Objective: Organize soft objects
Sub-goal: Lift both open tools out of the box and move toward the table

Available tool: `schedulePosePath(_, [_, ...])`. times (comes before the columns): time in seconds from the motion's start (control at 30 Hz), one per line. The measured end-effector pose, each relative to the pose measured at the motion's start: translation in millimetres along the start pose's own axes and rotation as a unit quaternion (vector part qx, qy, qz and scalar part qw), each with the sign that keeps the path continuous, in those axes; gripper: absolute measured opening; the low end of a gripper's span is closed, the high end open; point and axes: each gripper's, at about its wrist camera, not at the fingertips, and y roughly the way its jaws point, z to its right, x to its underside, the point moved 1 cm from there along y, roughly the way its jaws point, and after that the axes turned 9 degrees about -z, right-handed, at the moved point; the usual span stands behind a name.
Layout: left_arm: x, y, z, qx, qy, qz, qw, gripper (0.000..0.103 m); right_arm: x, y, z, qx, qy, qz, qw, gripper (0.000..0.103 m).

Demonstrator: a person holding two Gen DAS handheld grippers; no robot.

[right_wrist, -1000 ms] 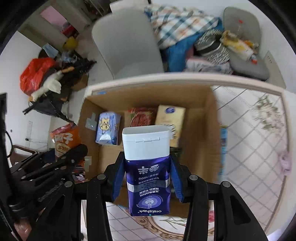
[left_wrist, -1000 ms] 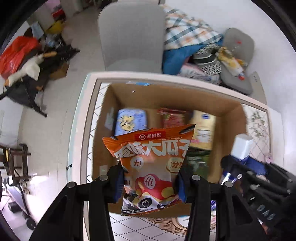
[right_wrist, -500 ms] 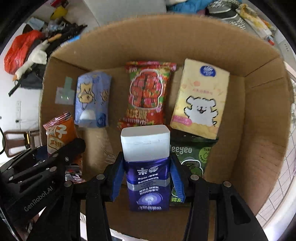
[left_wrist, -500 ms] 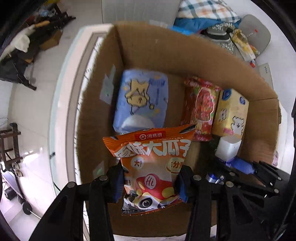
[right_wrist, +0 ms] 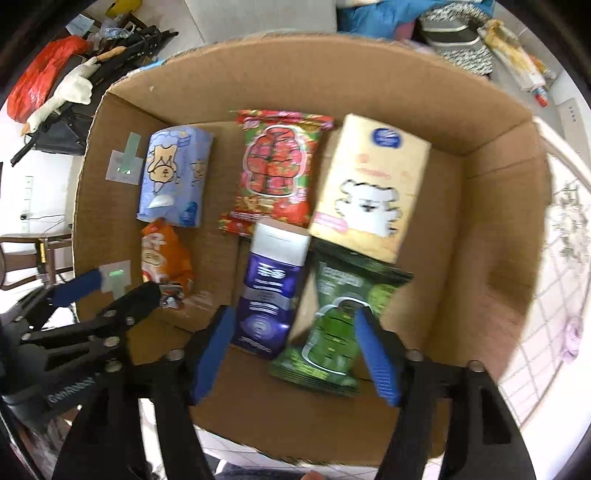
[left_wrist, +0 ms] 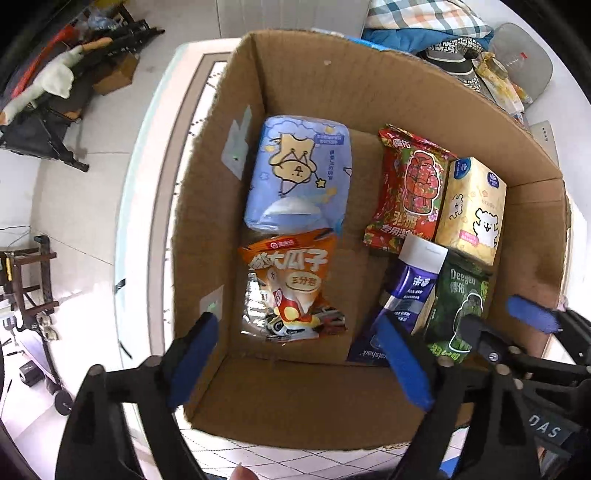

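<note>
An open cardboard box point(left_wrist: 295, 74) point(right_wrist: 295, 66) fills both views from above. An orange snack bag point(left_wrist: 291, 284) point(right_wrist: 162, 254) lies loose on its floor, just ahead of my left gripper point(left_wrist: 297, 356) point(right_wrist: 107, 291). That gripper's jaws are opening wide and touch nothing. A purple pack with a white cap point(right_wrist: 266, 291) point(left_wrist: 410, 288) rests in the box, leaning on a green pack point(right_wrist: 340, 321). My right gripper point(right_wrist: 295, 356) point(left_wrist: 504, 325) hangs over the purple pack's lower end. Its jaws are opening and its pads are off the pack.
Along the box's far side lie a blue tissue pack point(left_wrist: 299, 173), a red packet point(left_wrist: 410, 188) and a yellow tissue pack point(left_wrist: 469, 210). The box stands on a white tiled table point(left_wrist: 147, 184). Beyond are a pile of bedding point(left_wrist: 424, 22) and floor clutter point(left_wrist: 55, 85).
Both grippers have sunk into the box and opened. The left has let go of the orange bag and the right of the purple pack; both items now lie on the box floor.
</note>
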Motion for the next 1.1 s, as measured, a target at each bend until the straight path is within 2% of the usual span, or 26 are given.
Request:
schedulePosePath(0.13, [14.4, -10.7, 1.7, -0.003, -0.001, 0.023, 0.9997, 0.094, 17.9, -5.8, 12.0, 0.027, 0.007, 0.008, 1.000, 0.082])
schedulePosePath(0.17, [18.5, -13.2, 1.2, -0.005, -0.002, 0.028, 0.9996, 0.094, 22.8, -7.2, 13.3, 0.033, 0.007, 0.011, 0.999, 0.089])
schedulePosePath(0.37, [39.4, -33.5, 6.5, -0.006, -0.003, 0.065, 0.9979, 0.094, 47.6, -25.2, 23.0, 0.050, 0.009, 0.037, 0.998, 0.101])
schedulePosePath(0.47, [50.4, -47.4, 11.4, -0.015, 0.001, 0.090, 0.9958, 0.094, 60.0, -36.8, 25.5, 0.050, 0.010, 0.054, 0.997, 0.101])
schedulePosePath(0.63, [74.0, -71.1, 17.3, -0.012, -0.001, 0.124, 0.9923, 0.094, 90.1, -62.9, 28.0, 0.032, 0.010, 0.085, 0.996, 0.101])
schedulePosePath(0.87, [116.8, -105.7, 23.9, 0.008, -0.003, 0.158, 0.9873, 0.094, 135.6, -102.1, 29.3, 0.017, 0.004, 0.130, 0.991, 0.101])
schedulePosePath(1.03, [135.2, -125.6, 31.5, 0.012, -0.002, 0.178, 0.9840, 0.094, 159.5, -126.7, 30.7, 0.008, 0.002, 0.156, 0.988, 0.101])
schedulePosePath(1.1, [138.2, -130.8, 35.9, 0.019, -0.001, 0.180, 0.9834, 0.094, 167.1, -135.0, 35.1, -0.010, 0.003, 0.160, 0.987, 0.101])
